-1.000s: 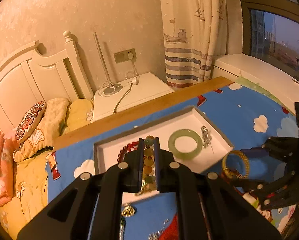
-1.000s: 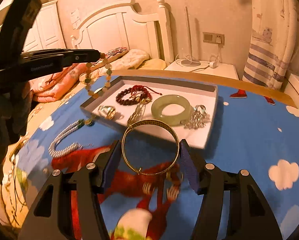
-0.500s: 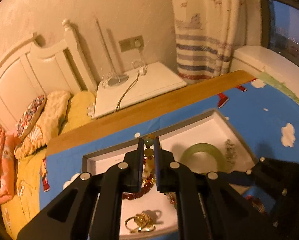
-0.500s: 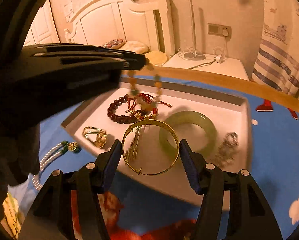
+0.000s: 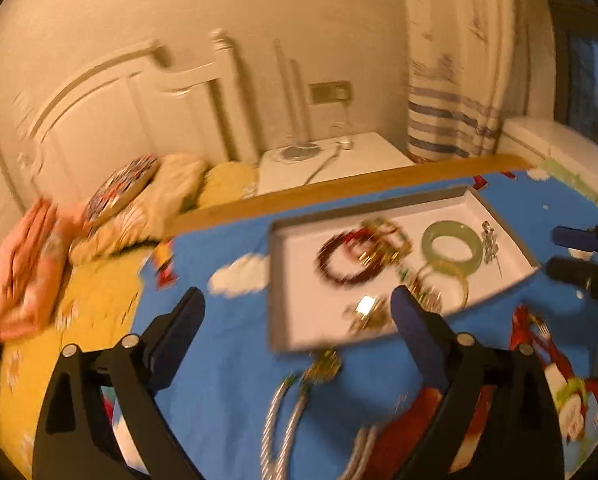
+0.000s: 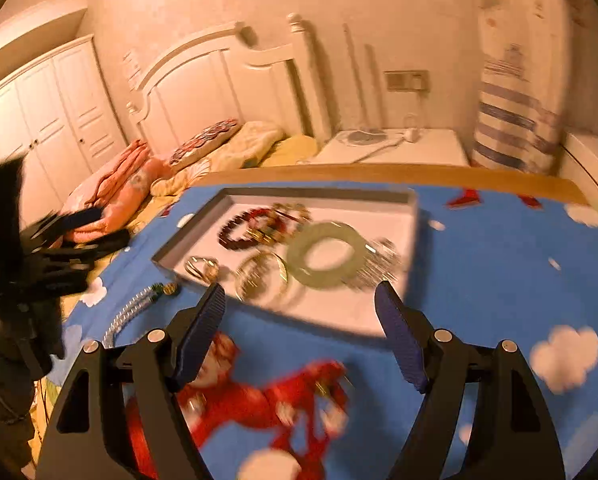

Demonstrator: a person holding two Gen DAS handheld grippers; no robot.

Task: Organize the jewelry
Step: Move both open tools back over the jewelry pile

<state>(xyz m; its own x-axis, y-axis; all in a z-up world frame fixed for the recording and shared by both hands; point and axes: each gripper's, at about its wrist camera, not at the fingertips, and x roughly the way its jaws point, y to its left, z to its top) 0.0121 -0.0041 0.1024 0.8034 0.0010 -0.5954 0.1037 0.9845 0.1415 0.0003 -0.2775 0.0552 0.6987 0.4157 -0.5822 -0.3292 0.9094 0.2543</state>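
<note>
A white tray (image 5: 275, 272) (image 6: 319, 192) lies on the blue cartoon cloth. It holds a dark red bead bracelet (image 5: 335, 264) (image 6: 239, 234), a green jade bangle (image 5: 453, 245) (image 6: 327, 258), a thin gold bangle (image 5: 449, 280) (image 6: 261, 276), gold rings (image 5: 365, 314) (image 6: 201, 266) and a silver chain (image 5: 489, 240) (image 6: 383, 262). A blurred mixed-bead bracelet (image 5: 385, 230) lies by the red one. My left gripper (image 5: 295, 300) is opening, nothing between its fingers, short of the tray's near-left corner. My right gripper (image 6: 299, 292) is opening too, with nothing in it, just short of the tray's near edge.
A white bead necklace with a gold pendant (image 5: 287, 412) (image 6: 135, 308) lies on the cloth in front of the tray's left end. Behind the table's wooden edge (image 6: 379, 172) are a bed with pillows, a white nightstand (image 5: 331, 160) and a striped curtain.
The left gripper let go of the mixed-bead bracelet, which now lies in the tray, and opened wide. The right gripper released the gold bangle into the tray and spread wider. Both drew back.
</note>
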